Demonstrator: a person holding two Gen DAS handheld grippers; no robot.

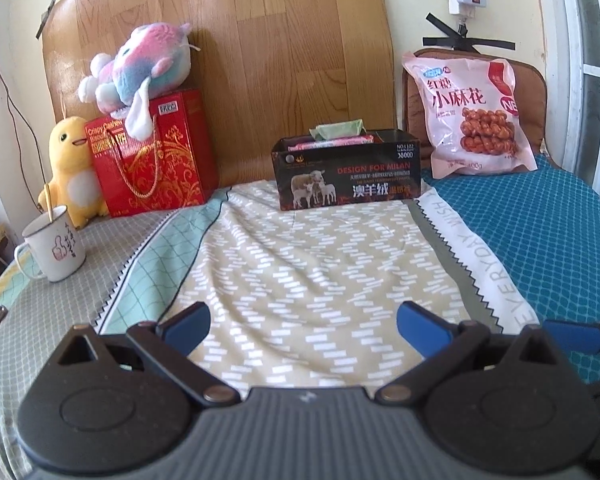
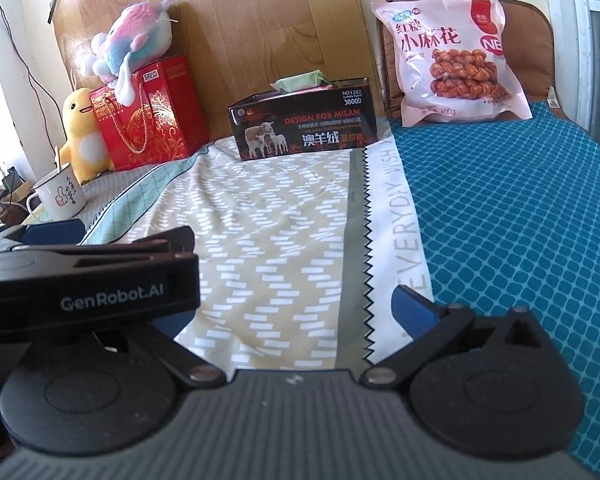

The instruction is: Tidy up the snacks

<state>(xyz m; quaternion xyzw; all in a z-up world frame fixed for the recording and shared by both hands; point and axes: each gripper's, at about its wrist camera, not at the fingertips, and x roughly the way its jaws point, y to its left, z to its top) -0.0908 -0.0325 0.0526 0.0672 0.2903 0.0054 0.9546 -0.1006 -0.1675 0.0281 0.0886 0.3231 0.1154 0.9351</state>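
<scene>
Hovering low over the patterned cloth (image 1: pixel 300 264), both grippers point toward the far end of the bed with jaws spread wide and nothing between them. The left gripper (image 1: pixel 303 322) faces the dark box (image 1: pixel 346 174) almost head-on; that box stands upright well ahead of its fingertips, long side across the view, with a few wrapped snacks (image 1: pixel 336 133) already poking above its rim. The right gripper (image 2: pixel 296 312) sits just beside the left one, whose body blocks part of its view. The large pink snack bag (image 2: pixel 456 62) leans upright against a brown cushion (image 2: pixel 540 20) on the blue mat (image 2: pixel 512 216), ahead and to the right, well apart from both grippers. Judging by this layout, the right gripper is the nearer one to the bag, and the box lies to the bag's left, so any transfer would run leftward across the bed.
</scene>
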